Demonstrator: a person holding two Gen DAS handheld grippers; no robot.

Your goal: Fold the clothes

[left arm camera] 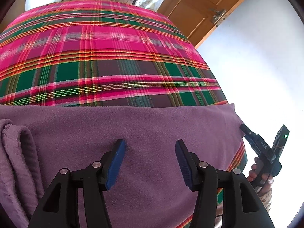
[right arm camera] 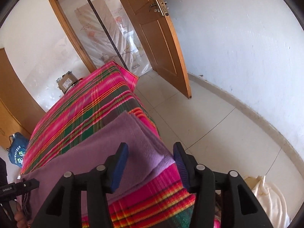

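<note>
On top of the bright pink, green and red checked blanket [left arm camera: 114, 43] lies the soft purple fleece garment [left arm camera: 133, 129], spread flat at the near end. Folded in layers at the corner, seen in the right wrist view [right arm camera: 133, 133], with one edge hanging a little past the blanket's side. Bunched into thick rolls at the far left of the left wrist view.

Just above the purple cloth hangs the left gripper [left arm camera: 150, 163], black with blue ribbed pads [left arm camera: 116, 163]. Jaws spread wide, nothing between them but the cloth below. Hard to tell if the tips touch the cloth.

Over the corner of the purple cloth sits the right gripper [right arm camera: 150, 165], also black with blue pads [right arm camera: 119, 167]. Jaws wide apart too, one on each side of the folded corner, gripping nothing. Seen from the left wrist view as a black tool [left arm camera: 266, 152] with a small green light, just beside the right edge of the cloth, held by a hand [left arm camera: 260, 174] with fingers wrapped round the handle.

At the lower left of the right wrist view, a bit of the other black tool and some fingertips [right arm camera: 19, 216].

Behind the blanket, a brown wooden door [right arm camera: 161, 43] standing open, a doorway covered with clear plastic sheet [right arm camera: 114, 28], white walls and a pale tiled floor [right arm camera: 209, 123]. Near the far end, a brown cardboard box [right arm camera: 67, 81]. On the floor at the left, a blue bag [right arm camera: 18, 152]. At the lower right, a heap of cream cloth [right arm camera: 266, 199].
</note>
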